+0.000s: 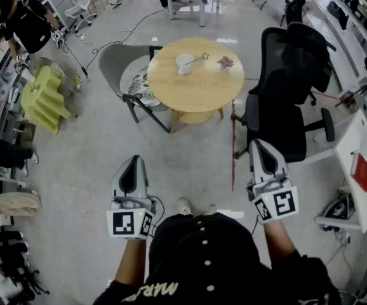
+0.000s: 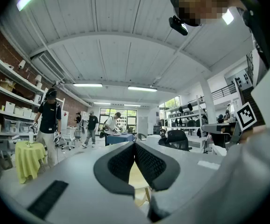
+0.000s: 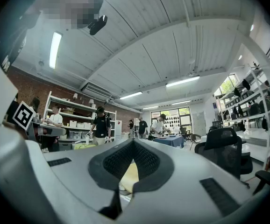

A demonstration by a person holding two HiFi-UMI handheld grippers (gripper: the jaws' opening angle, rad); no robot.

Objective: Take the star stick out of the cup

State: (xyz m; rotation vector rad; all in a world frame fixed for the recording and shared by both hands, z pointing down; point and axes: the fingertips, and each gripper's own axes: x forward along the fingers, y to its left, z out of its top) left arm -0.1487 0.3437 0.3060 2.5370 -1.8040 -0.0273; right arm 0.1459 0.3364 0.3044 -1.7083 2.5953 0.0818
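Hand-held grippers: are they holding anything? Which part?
Nothing. The left hand-held gripper and the right hand-held gripper are both shut and empty.

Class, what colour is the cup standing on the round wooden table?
White. The cup shows best in the head view.

My left gripper (image 1: 131,165) and right gripper (image 1: 265,150) side by side, well short of the round table (image 1: 196,91), pointing toward it, jaws pressed together.
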